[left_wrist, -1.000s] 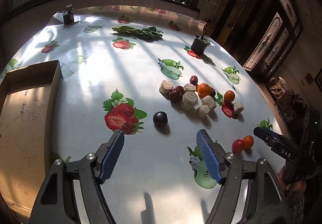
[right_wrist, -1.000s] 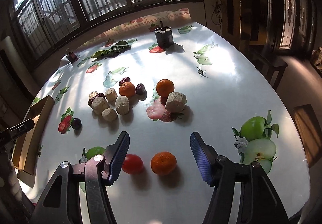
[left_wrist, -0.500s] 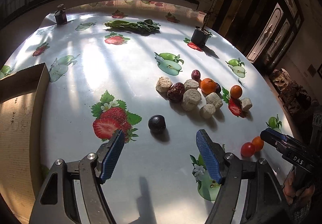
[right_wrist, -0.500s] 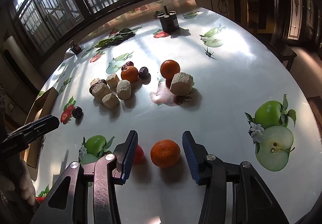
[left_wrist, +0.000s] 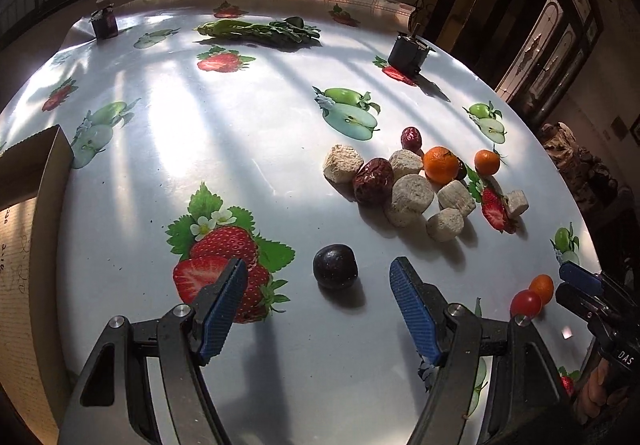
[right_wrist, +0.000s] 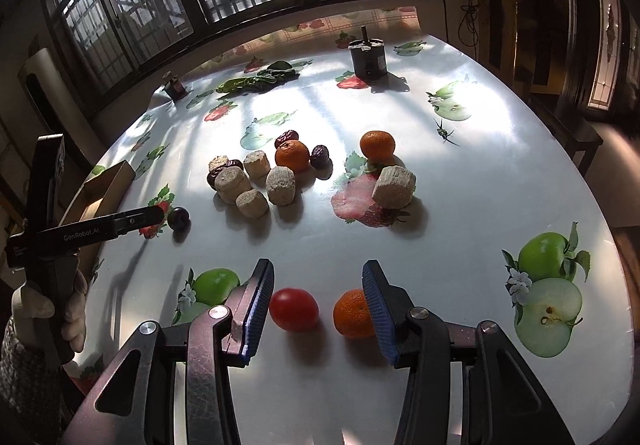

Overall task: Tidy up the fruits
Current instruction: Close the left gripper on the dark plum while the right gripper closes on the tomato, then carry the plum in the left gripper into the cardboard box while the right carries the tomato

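The left gripper [left_wrist: 320, 295] has come down around the dark plum [left_wrist: 335, 271], its fingers closing but not touching. At 3 o'clock, the right gripper [right_wrist: 318, 303], narrowed, now brackets the cherry tomato [right_wrist: 294, 309], ungripped; both pickups look imminent.

Right claw [right_wrist: 318, 303] straddles red tomato [right_wrist: 294, 309], orange [right_wrist: 352, 313] alongside.

Cardboard box [left_wrist: 36, 181] cropped at edge
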The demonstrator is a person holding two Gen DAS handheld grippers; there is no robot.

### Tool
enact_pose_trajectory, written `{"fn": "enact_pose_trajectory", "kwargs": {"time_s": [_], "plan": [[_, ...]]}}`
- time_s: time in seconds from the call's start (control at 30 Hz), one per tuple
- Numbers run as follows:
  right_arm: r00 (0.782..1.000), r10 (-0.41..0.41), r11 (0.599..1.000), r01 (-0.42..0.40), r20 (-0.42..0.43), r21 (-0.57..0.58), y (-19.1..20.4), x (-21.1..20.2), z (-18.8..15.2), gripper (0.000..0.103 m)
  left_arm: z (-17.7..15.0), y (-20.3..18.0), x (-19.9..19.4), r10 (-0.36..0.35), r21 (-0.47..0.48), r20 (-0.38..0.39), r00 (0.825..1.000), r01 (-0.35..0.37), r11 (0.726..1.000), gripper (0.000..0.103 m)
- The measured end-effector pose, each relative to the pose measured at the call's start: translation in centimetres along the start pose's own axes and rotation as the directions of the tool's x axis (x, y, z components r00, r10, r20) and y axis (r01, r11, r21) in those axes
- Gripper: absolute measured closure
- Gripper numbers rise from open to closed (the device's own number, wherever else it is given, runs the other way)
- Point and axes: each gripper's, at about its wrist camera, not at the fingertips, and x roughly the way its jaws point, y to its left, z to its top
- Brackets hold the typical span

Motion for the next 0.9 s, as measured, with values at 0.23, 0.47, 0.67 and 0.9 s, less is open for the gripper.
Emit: {"fn": "enact_pose_trajectory", "kwargs": {"time_s": [0.23, 0.47, 0.67, 0.9], "plan": [[0.999, 0.022, 0.993, -0.026, -0.032, -0.119, 2.7, 1.4, -0.1, 0.053, -0.5, -0.7, 1.3, -0.014, 0.057, -0.001, 1.000, 0.014, 0.998, 0.062], [0.990, -0.112, 0.974, 0.093, -0.082, -0.209, 4.0, 4.2, -0.7, 0.053, -1.1, -1.0, 1.2, -0.011, 0.089, 0.032, 0.999, 0.008, 0.996, 0.062], [0.982, -0.165, 0.965, 0.142, -0.090, -0.219, 3.7, 4.0, -1.5, 0.073, -1.4, -1.8, 1.1, 0.043, 0.128, 0.057, 0.997, -0.050, 0.991, 0.082], [0.991, -0.124, 0.971, 0.111, -0.049, -0.211, 6.2, 1.7, -0.8, 0.073, -1.6, 0.6, -4.5, -0.064, 0.001, 0.134, 0.989, 0.065, 0.998, 0.082]]}}
